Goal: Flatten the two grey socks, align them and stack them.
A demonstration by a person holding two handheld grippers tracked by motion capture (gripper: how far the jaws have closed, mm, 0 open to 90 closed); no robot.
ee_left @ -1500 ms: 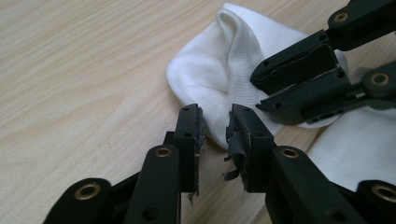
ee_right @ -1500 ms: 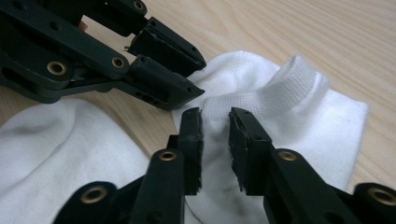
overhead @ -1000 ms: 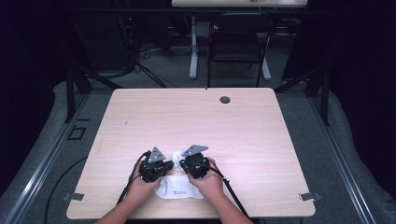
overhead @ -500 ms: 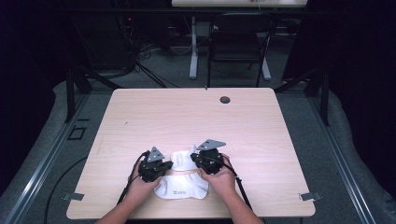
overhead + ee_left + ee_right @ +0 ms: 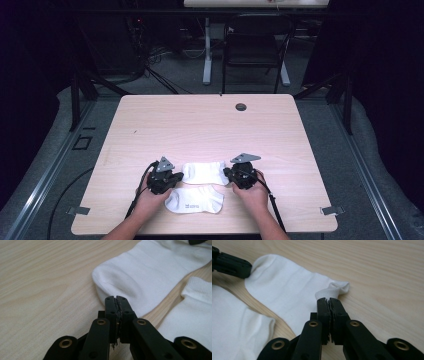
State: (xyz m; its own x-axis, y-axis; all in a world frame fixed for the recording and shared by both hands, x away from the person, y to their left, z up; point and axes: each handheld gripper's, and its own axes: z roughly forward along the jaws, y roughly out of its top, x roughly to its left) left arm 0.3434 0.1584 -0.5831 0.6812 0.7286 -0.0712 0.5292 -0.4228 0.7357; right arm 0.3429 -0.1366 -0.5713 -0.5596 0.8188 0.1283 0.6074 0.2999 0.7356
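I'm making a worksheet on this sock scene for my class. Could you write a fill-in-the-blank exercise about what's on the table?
1. The number of white socks on the table is ____.
2. The far sock lies stretched between the left gripper and the ____ gripper.
3. The near sock has small print on it and lies ____ by any gripper.
4. The table top is made of light ____.

Missing words: two; right; untouched; wood

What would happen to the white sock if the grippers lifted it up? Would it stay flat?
Probably not. The stretched sock looks like thin, soft cloth, so it would likely sag between the left gripper and right gripper. Its cuff already curls, and it seems light.
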